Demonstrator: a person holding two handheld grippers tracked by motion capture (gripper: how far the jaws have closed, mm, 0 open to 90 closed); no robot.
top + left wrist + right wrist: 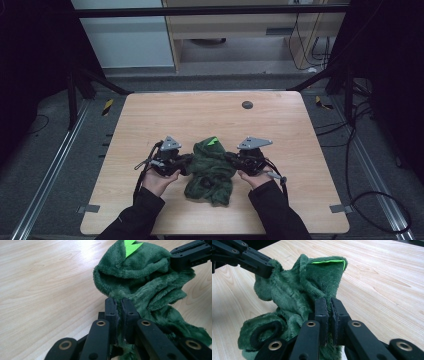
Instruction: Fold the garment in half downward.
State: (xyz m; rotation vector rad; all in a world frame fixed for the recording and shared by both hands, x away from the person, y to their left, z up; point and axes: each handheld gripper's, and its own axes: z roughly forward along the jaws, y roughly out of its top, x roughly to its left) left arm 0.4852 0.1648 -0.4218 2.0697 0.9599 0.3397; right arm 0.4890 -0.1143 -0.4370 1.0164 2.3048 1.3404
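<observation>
A dark green plush garment [211,171] with a bright green patch [214,140] lies bunched on the wooden table [150,120], near its front middle. My left gripper [187,161] is at the garment's left side, jaws shut on a fold of the green plush [140,290]. My right gripper [230,159] pinches the opposite side, jaws shut on the fabric [312,287]. In the left gripper view my own gripper [119,302] grips the cloth, and the right gripper's jaw tip [185,257] bites in at the top right. The right gripper view has my gripper [329,303] closed on plush.
A small dark round disc [247,105] is set into the table near its far edge. Black frame posts and cables [360,150] stand around the table. A person's sleeved forearms [140,215] come in from the front edge. Bare wood lies beyond the garment.
</observation>
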